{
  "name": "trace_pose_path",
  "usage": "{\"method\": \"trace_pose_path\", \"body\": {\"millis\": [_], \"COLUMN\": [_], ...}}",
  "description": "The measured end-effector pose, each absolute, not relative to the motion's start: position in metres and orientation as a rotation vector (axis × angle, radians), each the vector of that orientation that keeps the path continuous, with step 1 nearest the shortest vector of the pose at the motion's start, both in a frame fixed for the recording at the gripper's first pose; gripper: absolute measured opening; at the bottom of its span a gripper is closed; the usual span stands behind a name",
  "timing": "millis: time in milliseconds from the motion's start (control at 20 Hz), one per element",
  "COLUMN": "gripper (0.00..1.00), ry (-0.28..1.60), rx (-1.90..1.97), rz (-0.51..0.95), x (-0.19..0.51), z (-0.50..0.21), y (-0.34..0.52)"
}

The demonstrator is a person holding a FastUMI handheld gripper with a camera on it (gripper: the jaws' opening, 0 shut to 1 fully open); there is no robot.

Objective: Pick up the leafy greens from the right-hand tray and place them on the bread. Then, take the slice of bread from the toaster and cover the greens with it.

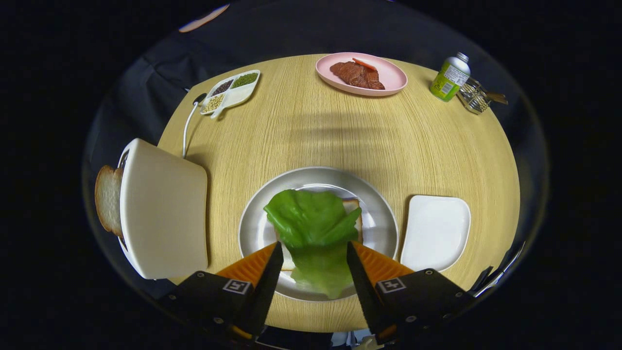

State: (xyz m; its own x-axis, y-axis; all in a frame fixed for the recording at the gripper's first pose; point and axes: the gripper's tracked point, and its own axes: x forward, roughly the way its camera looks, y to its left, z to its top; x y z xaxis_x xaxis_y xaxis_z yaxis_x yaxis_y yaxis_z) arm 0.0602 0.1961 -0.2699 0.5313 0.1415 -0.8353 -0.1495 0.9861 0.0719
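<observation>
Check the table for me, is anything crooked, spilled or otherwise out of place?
Nothing spilled or broken. The lettuce leaf lies skewed on the bread in the grey plate, its tip drooping past the slice toward the plate's rim, between the open tongs. A bread slice sits in the toaster.

Greens cover most of bread; only its 3 o'clock edge shows. Toaster hides most of slice. Gripper fingers spread, their bases cut off. Bottle label too small.
</observation>
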Motion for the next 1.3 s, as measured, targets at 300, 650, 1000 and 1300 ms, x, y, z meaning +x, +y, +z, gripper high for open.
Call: {"method": "trace_pose_path", "body": {"millis": [300, 650, 1000, 1300], "gripper": [0.99, 0.99, 0.99, 0.99], "ry": [0.966, 0.926, 0.884, 0.851], "rx": [-0.01, -0.023, -0.031, -0.032], "rz": [0.16, 0.173, 0.211, 0.249], "x": [0.06, 0.053, 0.038, 0.028], "z": [-0.256, -0.213, -0.163, -0.122], "y": [0.191, 0.203, 0.245, 0.297]}}
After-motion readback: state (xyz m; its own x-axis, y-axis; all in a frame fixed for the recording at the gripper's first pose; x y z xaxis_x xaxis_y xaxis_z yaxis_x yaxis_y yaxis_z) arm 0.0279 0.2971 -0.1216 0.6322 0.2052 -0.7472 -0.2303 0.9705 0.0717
